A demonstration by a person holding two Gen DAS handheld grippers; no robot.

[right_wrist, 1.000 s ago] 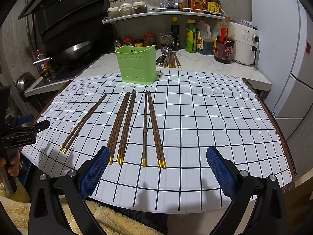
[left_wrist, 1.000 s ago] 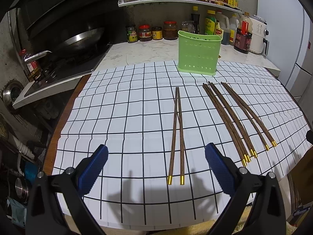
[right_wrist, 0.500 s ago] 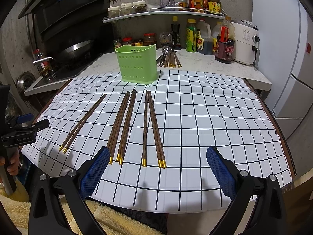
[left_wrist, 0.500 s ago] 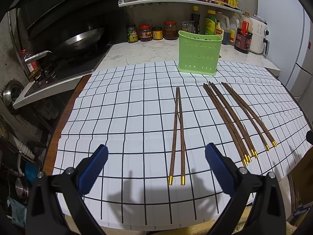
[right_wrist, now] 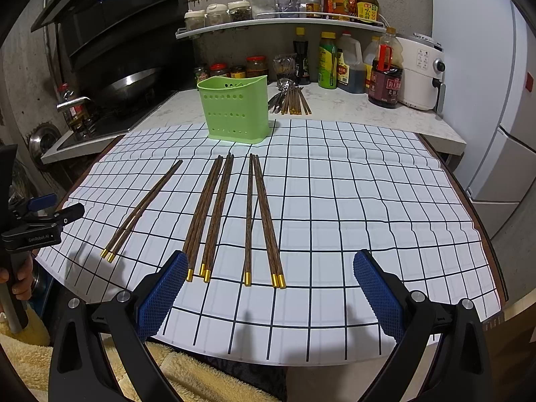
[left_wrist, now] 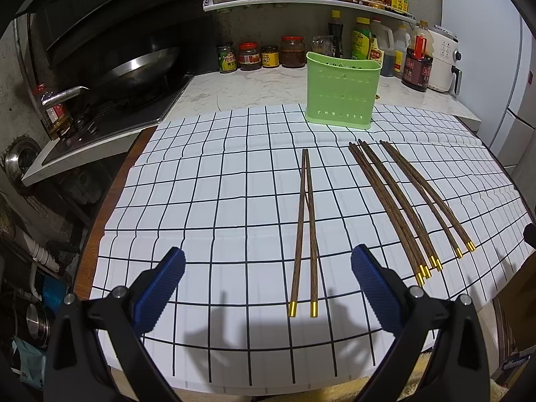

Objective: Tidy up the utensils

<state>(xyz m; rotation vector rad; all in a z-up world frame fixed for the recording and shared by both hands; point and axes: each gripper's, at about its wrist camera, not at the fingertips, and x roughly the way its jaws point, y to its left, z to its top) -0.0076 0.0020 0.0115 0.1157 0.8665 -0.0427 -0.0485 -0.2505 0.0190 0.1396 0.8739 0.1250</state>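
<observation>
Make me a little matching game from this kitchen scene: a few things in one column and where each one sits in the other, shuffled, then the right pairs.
Things
1. green utensil holder
2. lone pair of chopsticks
3. white air fryer
4. row of spice jars

Places
A. on the wall shelf above the counter
B. at the far edge of the checked cloth
C. lying on the cloth just ahead of the open left gripper
D. at the right end of the marble counter

Pairs: 1-B, 2-C, 3-D, 4-A
</observation>
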